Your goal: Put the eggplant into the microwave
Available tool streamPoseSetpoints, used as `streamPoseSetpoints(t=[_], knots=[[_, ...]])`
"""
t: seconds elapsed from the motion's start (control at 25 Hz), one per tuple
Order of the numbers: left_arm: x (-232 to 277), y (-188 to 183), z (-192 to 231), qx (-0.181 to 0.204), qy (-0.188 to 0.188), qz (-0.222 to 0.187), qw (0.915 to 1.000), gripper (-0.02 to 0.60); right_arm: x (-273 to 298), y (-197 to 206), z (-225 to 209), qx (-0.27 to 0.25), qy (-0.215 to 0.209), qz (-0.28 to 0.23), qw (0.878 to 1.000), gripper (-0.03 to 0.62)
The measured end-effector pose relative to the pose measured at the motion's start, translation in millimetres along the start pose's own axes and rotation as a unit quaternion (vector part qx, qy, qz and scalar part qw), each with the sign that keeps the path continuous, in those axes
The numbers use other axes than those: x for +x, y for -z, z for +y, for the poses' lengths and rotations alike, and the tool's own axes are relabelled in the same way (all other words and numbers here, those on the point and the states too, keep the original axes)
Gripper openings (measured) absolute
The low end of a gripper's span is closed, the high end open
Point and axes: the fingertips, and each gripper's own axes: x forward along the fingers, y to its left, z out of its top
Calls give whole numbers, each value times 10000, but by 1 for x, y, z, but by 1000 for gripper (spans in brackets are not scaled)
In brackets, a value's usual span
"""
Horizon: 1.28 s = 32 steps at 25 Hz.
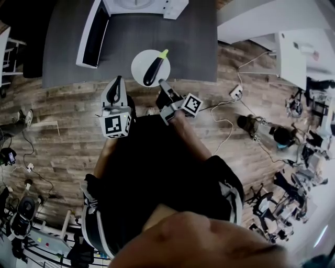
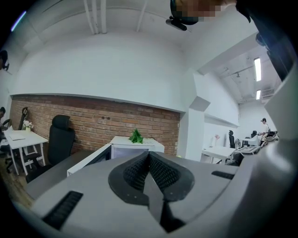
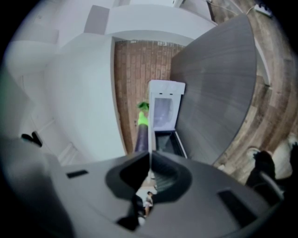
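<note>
A dark purple eggplant [image 1: 153,70] with a green stem lies on a white plate [image 1: 137,64] held over the near edge of the grey table [image 1: 172,31]. My right gripper [image 1: 162,84] is shut on the plate's near rim. In the right gripper view the plate [image 3: 149,139] shows edge-on between the jaws, the eggplant [image 3: 140,135] beside it. The white microwave [image 1: 144,6] stands at the table's back, its door [image 1: 93,34] swung open to the left. The left gripper [image 1: 116,88] hangs left of the plate, shut and empty, and faces the microwave [image 2: 132,148].
A black office chair [image 2: 60,139] and a white desk [image 2: 18,137] stand left of the table. Cables and a power strip [image 1: 235,93] lie on the wooden floor to the right, with more gear [image 1: 282,136] beyond. A brick wall [image 2: 93,121] backs the table.
</note>
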Motion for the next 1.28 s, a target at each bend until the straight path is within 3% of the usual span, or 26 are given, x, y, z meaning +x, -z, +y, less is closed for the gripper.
streamPoseSetpoints(t=[0.76, 1.0, 1.28], knots=[[90, -32, 103, -77, 850, 72, 9963, 37, 150, -16, 11, 37, -111, -530, 9985, 37], [97, -40, 127, -56, 969, -40, 9953, 37, 180, -20, 11, -54, -27, -684, 9976, 37], [104, -45, 141, -278, 857, -64, 9959, 37, 206, -30, 3, -101, 94, -675, 9976, 37]])
